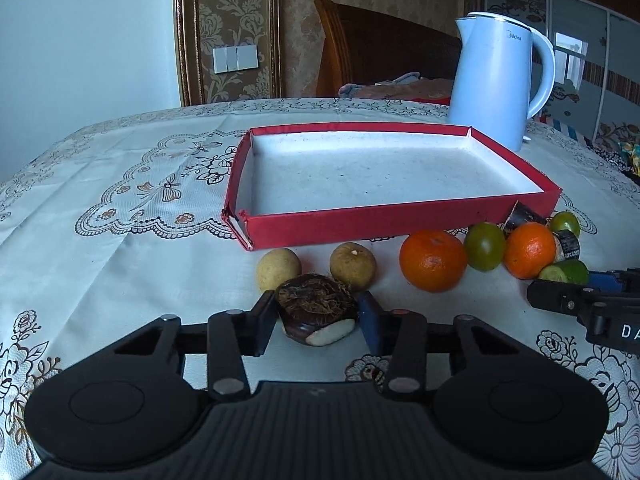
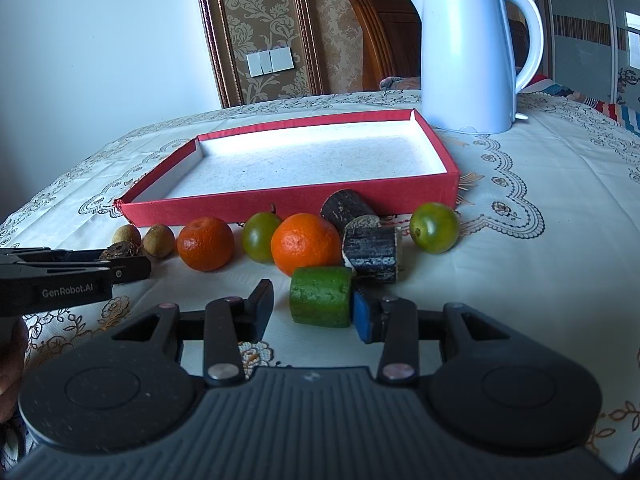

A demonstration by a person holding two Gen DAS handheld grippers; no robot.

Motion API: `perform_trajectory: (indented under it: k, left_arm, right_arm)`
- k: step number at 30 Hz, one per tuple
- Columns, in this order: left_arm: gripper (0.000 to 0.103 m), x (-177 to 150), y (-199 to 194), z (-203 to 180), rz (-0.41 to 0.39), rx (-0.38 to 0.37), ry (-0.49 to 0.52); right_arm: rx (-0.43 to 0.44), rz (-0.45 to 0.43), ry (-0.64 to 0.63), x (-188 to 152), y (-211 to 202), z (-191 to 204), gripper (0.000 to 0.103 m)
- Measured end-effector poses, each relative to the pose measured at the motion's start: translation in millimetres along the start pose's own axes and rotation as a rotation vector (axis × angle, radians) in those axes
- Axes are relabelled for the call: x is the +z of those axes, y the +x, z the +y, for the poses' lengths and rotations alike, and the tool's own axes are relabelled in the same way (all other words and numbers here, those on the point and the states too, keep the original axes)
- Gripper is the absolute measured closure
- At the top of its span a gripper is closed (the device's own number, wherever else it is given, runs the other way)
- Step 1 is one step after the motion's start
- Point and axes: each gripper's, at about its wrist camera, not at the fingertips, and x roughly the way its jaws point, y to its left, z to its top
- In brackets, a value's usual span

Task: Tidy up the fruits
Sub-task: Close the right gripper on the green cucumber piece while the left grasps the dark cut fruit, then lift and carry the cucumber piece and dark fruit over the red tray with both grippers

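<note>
The left tongs (image 1: 316, 318) were pinched on a dark water chestnut (image 1: 316, 308) near the red tray (image 1: 400, 226) (empty, just beyond the fruit row), while the right tongs (image 2: 312, 308) stood wide beside the green chunk (image 2: 320, 296), seemingly ready to load both.

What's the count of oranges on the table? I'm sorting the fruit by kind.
2. One orange lies in front of the red tray, right of the small tan fruits. The other orange lies further right, beside the dark cut pieces. None looks hidden.
</note>
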Motion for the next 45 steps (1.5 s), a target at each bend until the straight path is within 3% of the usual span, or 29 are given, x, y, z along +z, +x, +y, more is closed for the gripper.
perform_trajectory:
  k: [14, 16, 33, 45]
  left_arm:
    - [0.060, -2, -5, 2, -0.013, -0.025, -0.008]
    - [0.060, -2, -6, 3, -0.012, -0.020, -0.011]
    - [0.060, 0, -13, 1, -0.019, -0.027, -0.009]
    - [0.060, 32, -19, -7, -0.063, -0.059, 0.017]
  right_arm:
    - [0.002, -0.014, 0.003, -1, -2, -1, 0.068]
    - [0.001, -0.022, -0.004, -1, -3, 0, 0.074]
    - [-0.054, -0.121, -0.090, -6, -19, 14, 0.076]
    - [-0.103, -0.202, -0.185, 11, -31, 23, 0.076]
